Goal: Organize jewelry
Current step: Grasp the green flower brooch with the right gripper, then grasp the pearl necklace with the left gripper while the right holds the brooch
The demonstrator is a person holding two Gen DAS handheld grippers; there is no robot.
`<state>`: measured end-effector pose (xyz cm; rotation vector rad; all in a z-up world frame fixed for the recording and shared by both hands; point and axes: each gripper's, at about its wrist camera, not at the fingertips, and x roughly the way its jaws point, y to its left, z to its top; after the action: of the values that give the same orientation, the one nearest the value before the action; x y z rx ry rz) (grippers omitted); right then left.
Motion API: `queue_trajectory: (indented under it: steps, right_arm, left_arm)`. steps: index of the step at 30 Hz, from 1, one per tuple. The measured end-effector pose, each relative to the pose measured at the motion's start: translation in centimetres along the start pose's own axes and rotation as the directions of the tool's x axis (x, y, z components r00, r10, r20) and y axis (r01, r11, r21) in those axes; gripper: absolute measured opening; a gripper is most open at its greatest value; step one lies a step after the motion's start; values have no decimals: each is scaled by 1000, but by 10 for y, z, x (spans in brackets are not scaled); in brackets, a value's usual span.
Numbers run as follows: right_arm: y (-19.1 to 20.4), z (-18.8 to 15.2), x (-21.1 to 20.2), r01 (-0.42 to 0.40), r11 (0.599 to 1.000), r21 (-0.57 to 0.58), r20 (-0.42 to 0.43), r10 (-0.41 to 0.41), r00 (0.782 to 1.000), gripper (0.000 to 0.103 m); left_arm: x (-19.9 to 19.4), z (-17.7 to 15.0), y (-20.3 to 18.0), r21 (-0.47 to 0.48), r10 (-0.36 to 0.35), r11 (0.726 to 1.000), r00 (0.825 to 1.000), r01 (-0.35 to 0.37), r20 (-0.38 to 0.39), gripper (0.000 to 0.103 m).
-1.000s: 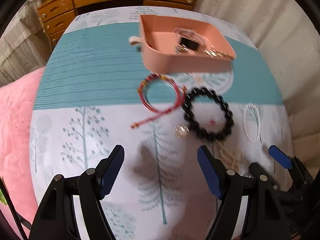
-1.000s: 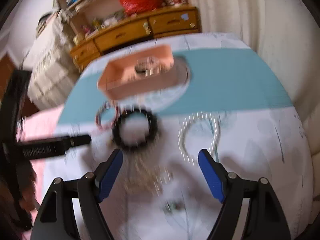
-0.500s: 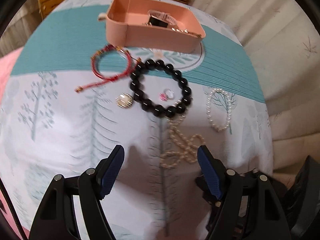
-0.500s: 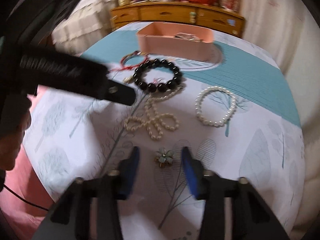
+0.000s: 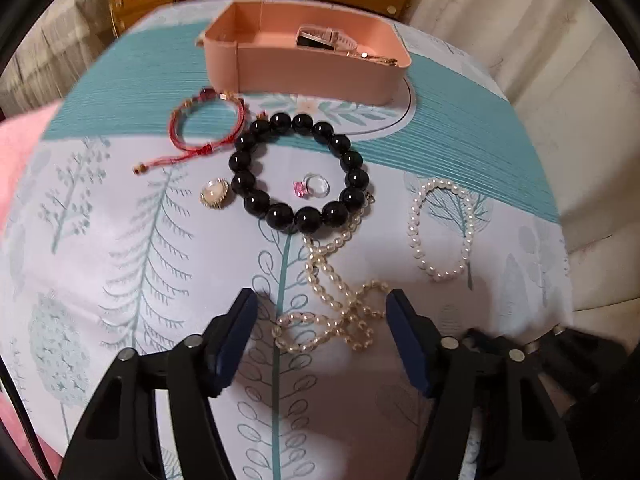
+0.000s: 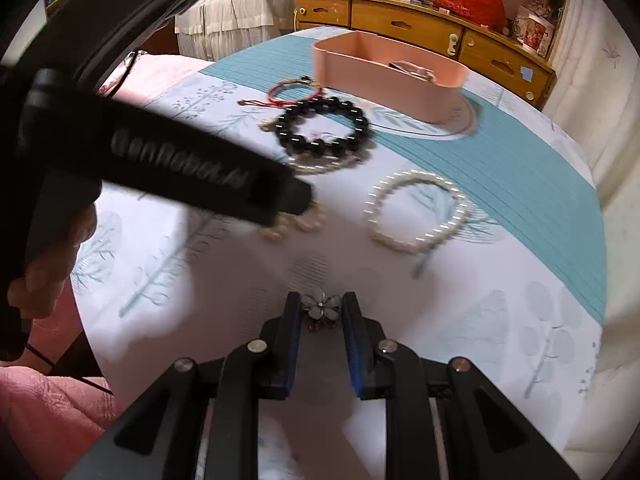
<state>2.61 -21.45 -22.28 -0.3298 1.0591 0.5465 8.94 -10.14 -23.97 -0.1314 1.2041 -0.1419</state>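
Note:
My right gripper (image 6: 321,307) is shut on a small flower brooch (image 6: 321,303), held just above the tablecloth. My left gripper (image 5: 322,310) is open, its jaws either side of a tangled pearl necklace (image 5: 332,296). Beyond it lie a black bead bracelet (image 5: 298,168) with a pink-stone ring (image 5: 312,189) inside, a round pearl brooch (image 5: 215,196), a red cord bracelet (image 5: 206,128) and a pearl bracelet (image 5: 440,230). A pink jewelry box (image 5: 308,58) at the back holds a watch (image 5: 326,38). The box (image 6: 384,74) and pearl bracelet (image 6: 416,212) also show in the right wrist view.
The tree-patterned cloth with a teal band (image 5: 120,92) covers the round table. A wooden drawer unit (image 6: 420,20) stands behind the table. Pink bedding (image 6: 48,412) lies at the left. The left gripper's body (image 6: 180,168) crosses the right wrist view.
My right gripper has closed on the flower brooch. My left gripper has moved forward and lower, so the pearl necklace now lies between its open jaws.

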Motion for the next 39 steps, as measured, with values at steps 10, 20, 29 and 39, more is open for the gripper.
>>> queue_trajectory:
  steps: [10, 20, 29, 39]
  right_arm:
    - [-37, 12, -1, 3, 1000, 20, 1, -3, 1000, 20]
    - [-48, 32, 4, -51, 995, 90, 47, 47, 998, 20]
    - [-62, 56, 8, -94, 974, 208, 128, 69, 989, 20]
    - [-77, 85, 4, -102, 952, 288, 218, 39, 975, 20]
  left_arm:
    - [7, -5, -26, 59, 74, 995, 996, -77, 55, 44]
    - [-2, -6, -6, 104, 85, 991, 996, -83, -10, 7]
    - [-19, -6, 12, 68, 37, 997, 993, -30, -111, 3]
    - [-91, 27, 16, 104, -1, 994, 994, 13, -113, 3]
